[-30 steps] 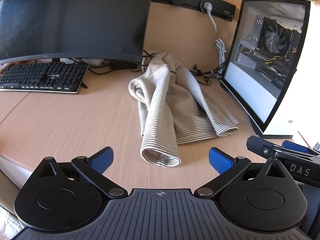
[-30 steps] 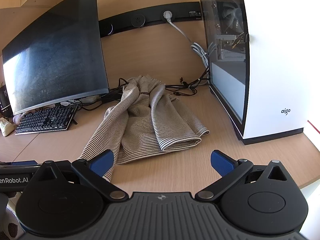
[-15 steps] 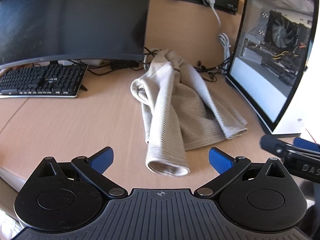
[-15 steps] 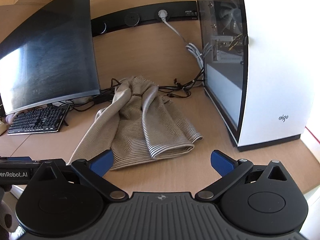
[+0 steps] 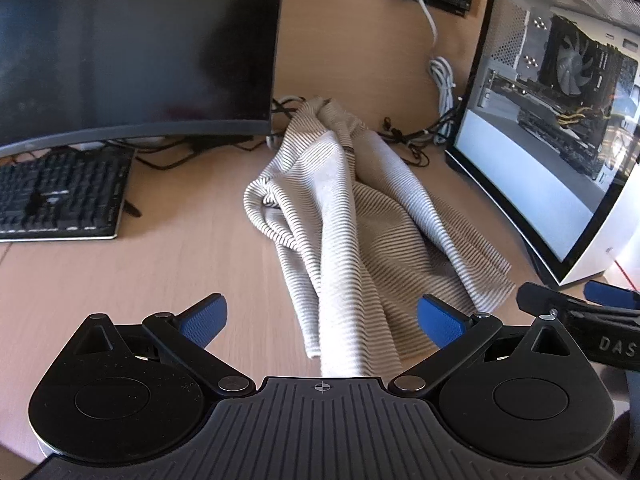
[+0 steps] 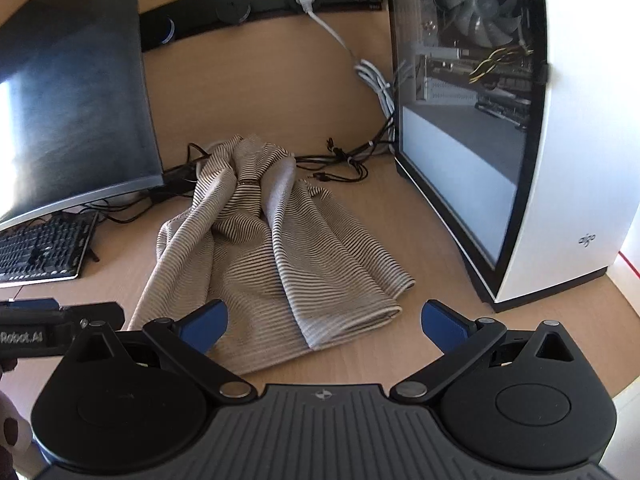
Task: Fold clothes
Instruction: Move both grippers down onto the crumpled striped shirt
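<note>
A beige striped garment [image 5: 360,232] lies crumpled on the wooden desk [image 5: 168,264], bunched toward the back wall with a sleeve running to the front. My left gripper [image 5: 322,316] is open, its blue pads either side of the sleeve's near end, above it. In the right wrist view the same garment [image 6: 276,248] spreads between the monitor and the PC case. My right gripper [image 6: 324,322] is open over the garment's near hem, holding nothing. Each gripper shows at the edge of the other's view.
A dark curved monitor [image 5: 132,52] and a black keyboard [image 5: 60,196] stand at the left. A white PC case with a glass side [image 6: 552,132] stands at the right. Cables [image 6: 340,160] run along the back wall behind the garment. Bare desk lies left of the garment.
Both grippers have moved forward toward the garment, which now fills more of each view; the sleeve end sits between the left gripper's pads. Both stay open.
</note>
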Tool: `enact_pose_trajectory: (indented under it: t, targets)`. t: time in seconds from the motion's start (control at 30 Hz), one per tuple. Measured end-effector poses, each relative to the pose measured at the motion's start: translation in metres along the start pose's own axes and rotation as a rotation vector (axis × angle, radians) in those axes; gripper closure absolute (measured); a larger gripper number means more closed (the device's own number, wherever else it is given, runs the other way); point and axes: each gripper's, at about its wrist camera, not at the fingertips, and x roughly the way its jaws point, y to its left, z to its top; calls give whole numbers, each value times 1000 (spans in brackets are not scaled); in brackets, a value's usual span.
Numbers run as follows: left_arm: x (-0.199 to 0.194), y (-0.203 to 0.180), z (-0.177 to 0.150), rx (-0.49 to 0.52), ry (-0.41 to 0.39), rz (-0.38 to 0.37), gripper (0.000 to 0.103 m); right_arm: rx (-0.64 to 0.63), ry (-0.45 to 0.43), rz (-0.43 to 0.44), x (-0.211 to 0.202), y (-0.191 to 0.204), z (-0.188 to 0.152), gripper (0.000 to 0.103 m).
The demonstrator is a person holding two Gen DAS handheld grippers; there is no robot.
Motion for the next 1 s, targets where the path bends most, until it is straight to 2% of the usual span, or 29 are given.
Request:
enact_pose_trajectory:
  t: [0.2, 0.37, 0.5, 0.6, 0.67, 0.7, 0.8, 0.9, 1.0]
  targets:
    - [16, 45, 20, 16, 34, -55, 0, 108, 28, -31, 29, 26, 26, 0]
    - [31, 60, 31, 34, 55, -135, 0, 244, 15, -31, 37, 32, 42, 0]
    - [53, 45, 36, 33, 91, -215, 0, 176, -1, -73, 33, 27, 47, 0]
    - [71, 25, 39, 51, 96, -233, 0, 111, -5, -92, 35, 18, 48, 0]
    - [87, 13, 40, 71, 108, -223, 0, 101, 8, -48, 47, 11, 50, 0]
    - [97, 7, 40, 65, 120, -194, 0, 95, 15, -26, 53, 7, 51, 0]
    - [112, -1, 40, 6, 144, -152, 0, 80, 34, 40, 71, -5, 53, 0]
    - [124, -9, 38, -6, 180, -105, 0, 64, 54, 105, 89, -17, 55, 0]
    - [137, -12, 31, -39, 237, -52, 0, 56, 90, 181, 125, -22, 60, 0]
